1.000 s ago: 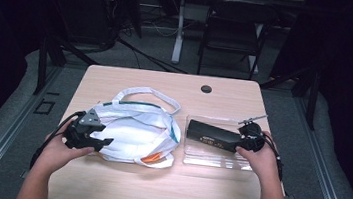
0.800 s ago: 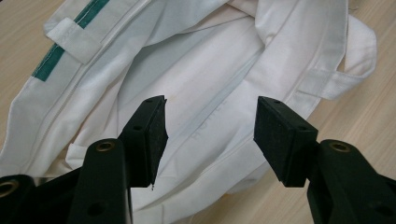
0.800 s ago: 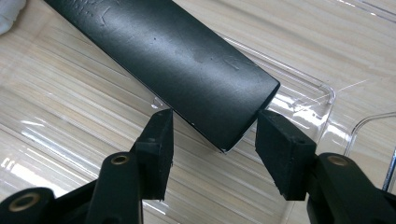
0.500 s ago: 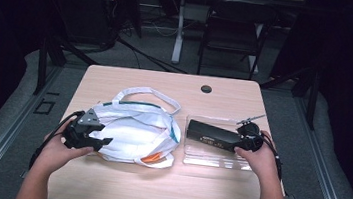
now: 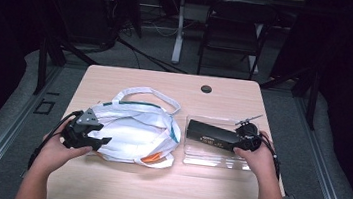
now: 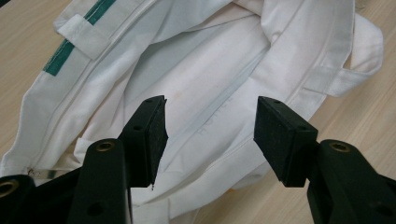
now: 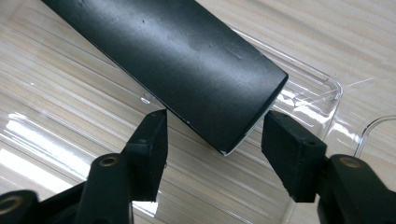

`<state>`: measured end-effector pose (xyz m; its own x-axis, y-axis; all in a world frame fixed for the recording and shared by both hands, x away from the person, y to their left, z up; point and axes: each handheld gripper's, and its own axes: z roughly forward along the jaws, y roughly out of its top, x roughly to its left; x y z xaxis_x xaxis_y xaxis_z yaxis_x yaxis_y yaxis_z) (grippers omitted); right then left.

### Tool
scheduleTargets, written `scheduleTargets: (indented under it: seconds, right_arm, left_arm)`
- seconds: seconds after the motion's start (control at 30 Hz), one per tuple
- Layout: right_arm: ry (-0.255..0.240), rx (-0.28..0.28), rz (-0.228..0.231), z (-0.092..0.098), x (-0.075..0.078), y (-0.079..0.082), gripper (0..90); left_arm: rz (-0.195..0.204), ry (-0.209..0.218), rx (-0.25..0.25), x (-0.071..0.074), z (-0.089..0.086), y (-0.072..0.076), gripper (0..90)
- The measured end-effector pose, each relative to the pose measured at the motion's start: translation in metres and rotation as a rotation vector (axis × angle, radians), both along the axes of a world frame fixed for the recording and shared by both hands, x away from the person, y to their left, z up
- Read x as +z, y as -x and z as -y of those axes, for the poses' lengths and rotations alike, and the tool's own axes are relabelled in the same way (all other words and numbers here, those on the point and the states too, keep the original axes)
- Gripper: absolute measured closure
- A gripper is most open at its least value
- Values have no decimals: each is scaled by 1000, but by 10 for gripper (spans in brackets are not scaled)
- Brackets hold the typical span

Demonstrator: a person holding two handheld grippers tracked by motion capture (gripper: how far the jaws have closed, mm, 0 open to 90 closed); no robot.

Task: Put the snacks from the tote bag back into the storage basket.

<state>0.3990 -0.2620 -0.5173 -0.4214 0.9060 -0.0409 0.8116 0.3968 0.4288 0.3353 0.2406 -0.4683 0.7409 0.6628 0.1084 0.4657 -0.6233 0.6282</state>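
Black, matte, box-shaped bar point(image 7: 177, 60) lies just ahead of the right gripper point(image 7: 212, 135), resting in a clear plastic tray point(image 7: 60, 121). In the right gripper view the bar's near end sits at the mouth of the jaws, and its long axis runs from there toward the upper left of the frame. Jaws have just been opening; they stand wide, a gap showing on each side of the bar's corner, pads not pressing on it. Nothing held.

High view: bar point(image 5: 210, 136) lies lengthwise left to right across the tray point(image 5: 213, 159) at centre right of the frame, right gripper point(image 5: 246, 137) at its right end. The axis therefore lines up with the gripper's approach, end-on. Judgement: a grip here would take the bar across its end, not its middle; the right hand is plainly the nearer one.

Left gripper point(image 5: 85, 132) sits lower left, at the near left edge of the white cloth bag point(image 5: 132, 135). In the left gripper view its jaws point(image 6: 210, 135) stand well apart over the bag's folds point(image 6: 210, 70), empty. Bag and tray lie side by side on the wooden table point(image 5: 154, 187), apart.
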Motion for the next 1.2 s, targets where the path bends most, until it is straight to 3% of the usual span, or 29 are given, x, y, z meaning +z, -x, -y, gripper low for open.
scheduleTargets:
  seconds: [0.37,0.6,1.2]
  right_arm:
    - [-2,-21,14,-3,-2,-6,422]
    - [13,-21,19,-6,-3,-12,394]
    - [25,-35,27,-8,-7,-25,387]
  left_arm:
    - [7,-8,1,0,-3,6,440]
    - [14,16,20,3,-10,11,441]
    - [4,6,59,-2,-22,19,441]
